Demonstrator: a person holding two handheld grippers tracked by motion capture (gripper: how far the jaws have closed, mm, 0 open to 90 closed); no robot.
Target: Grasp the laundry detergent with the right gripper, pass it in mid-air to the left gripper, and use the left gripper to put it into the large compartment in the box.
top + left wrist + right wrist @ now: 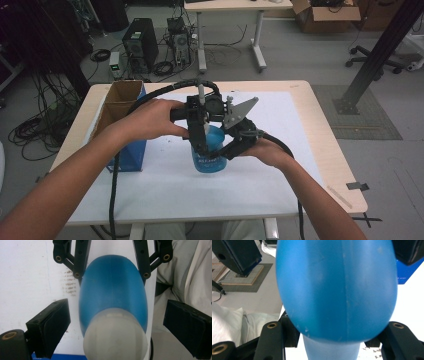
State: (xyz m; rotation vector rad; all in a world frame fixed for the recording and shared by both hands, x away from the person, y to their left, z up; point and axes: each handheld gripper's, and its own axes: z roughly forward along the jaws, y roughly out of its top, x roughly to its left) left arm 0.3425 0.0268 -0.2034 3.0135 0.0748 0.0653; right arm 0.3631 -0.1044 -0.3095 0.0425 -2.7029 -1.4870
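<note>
Blue bottle [209, 152] upright on the white sheet [150, 185] at the table's middle, just right of the blue carton [131, 150]. Right gripper [231, 149] clamped on the bottle's body from the right. Left gripper [199, 145] above, jaws spread wide on either side of the bottle, pads [50, 325] clear of it.

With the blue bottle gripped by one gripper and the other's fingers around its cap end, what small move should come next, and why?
Probably close the left gripper onto the white cap. Its fingers stand apart from the cap on both sides, not touching, while the right gripper already clamps the blue bottle by its body, so the bottle looks steady enough for a grip on the cap.
</note>
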